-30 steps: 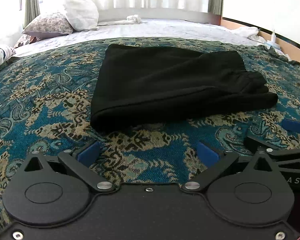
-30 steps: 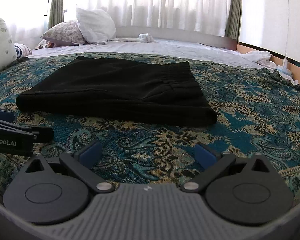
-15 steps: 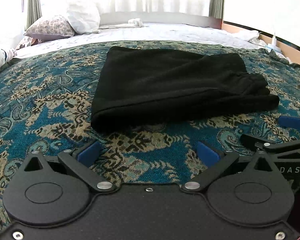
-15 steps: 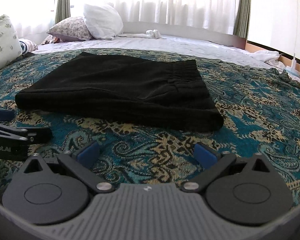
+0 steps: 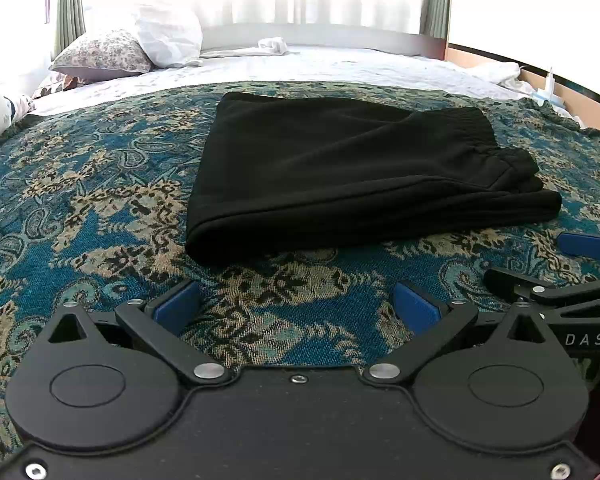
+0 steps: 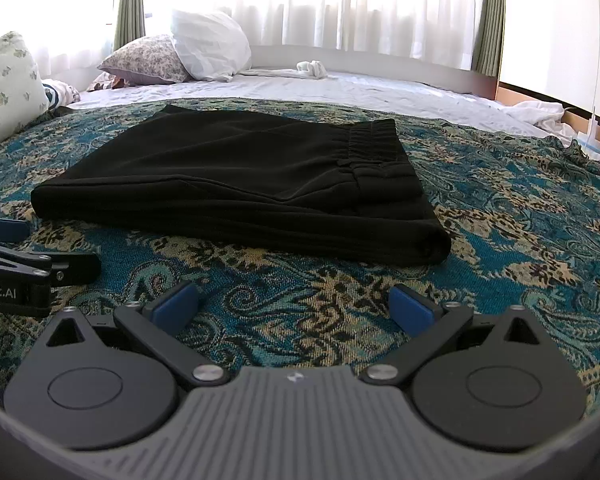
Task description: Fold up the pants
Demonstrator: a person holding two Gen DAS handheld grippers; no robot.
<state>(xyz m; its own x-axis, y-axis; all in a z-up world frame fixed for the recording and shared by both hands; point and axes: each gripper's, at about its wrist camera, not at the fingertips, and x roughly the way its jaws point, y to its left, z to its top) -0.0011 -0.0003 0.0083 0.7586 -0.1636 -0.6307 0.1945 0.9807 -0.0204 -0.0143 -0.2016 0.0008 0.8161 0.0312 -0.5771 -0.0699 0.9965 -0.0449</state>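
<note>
Grippers sit low over the bedspread, side by side, both empty. Left gripper has its blue pads spread wide with nothing between them, and right gripper is spread the same way; each shows at the edge of the other's view, so they are near one another. Just ahead of both lie the black pants, already folded into a compact, roughly rectangular stack on the patterned blue bedspread. The elastic waistband is on the right side of the stack and a rounded fold edge runs along the near side.

Judging from how it lies, the folding looks nearly or wholly done; what may remain is one more fold or a tidy-up. If another fold is wanted, a good way would be for each gripper to take one near corner of the stack, catching every layer and not just the top one, then lift both together at the same height and carry them across to the far edge. Uneven lifting would likely skew the stack, and the thick waistband end may resist lying flat.

Beyond the bedspread are a white sheet, pillows and bright curtains.
</note>
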